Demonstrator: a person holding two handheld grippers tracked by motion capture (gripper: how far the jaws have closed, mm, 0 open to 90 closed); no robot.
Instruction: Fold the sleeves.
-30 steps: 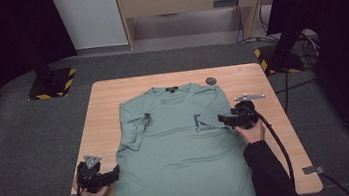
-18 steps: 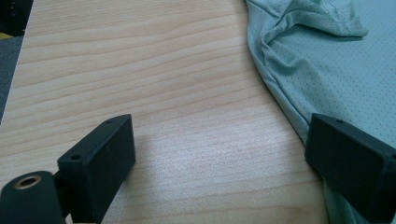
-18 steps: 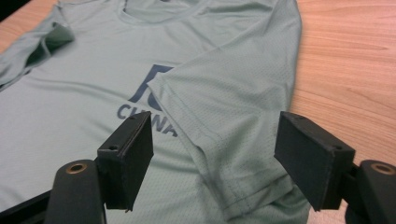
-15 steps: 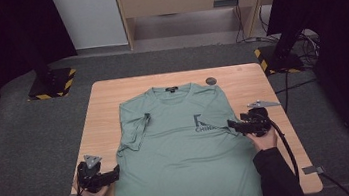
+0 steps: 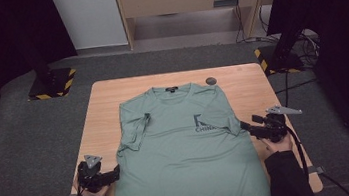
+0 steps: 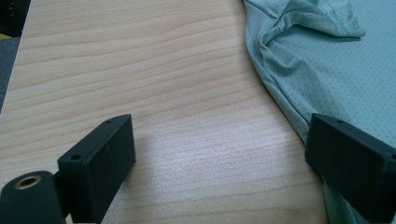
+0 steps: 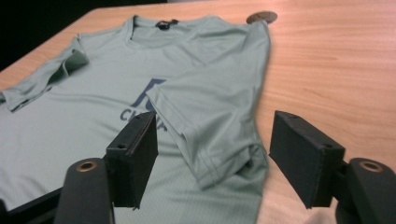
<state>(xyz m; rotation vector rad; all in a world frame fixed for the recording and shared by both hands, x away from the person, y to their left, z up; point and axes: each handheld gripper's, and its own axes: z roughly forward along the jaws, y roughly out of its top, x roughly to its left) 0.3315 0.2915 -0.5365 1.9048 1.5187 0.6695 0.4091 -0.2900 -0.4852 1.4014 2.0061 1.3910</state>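
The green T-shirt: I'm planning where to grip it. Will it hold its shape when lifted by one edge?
Probably not. The T-shirt lies flat with both sleeves folded in and soft creases near its side edge, so it likely droops. Its thin perforated fabric suggests it is light. The right gripper stands open over the folded sleeve.

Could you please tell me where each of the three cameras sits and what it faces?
High view: above the person's side, facing down at table; forearms, left hand-held gripper, right hand-held gripper.
Left gripper view: between open jaws, facing T-shirt edge.
Right gripper view: open jaws facing folded sleeve.
All share the T-shirt.
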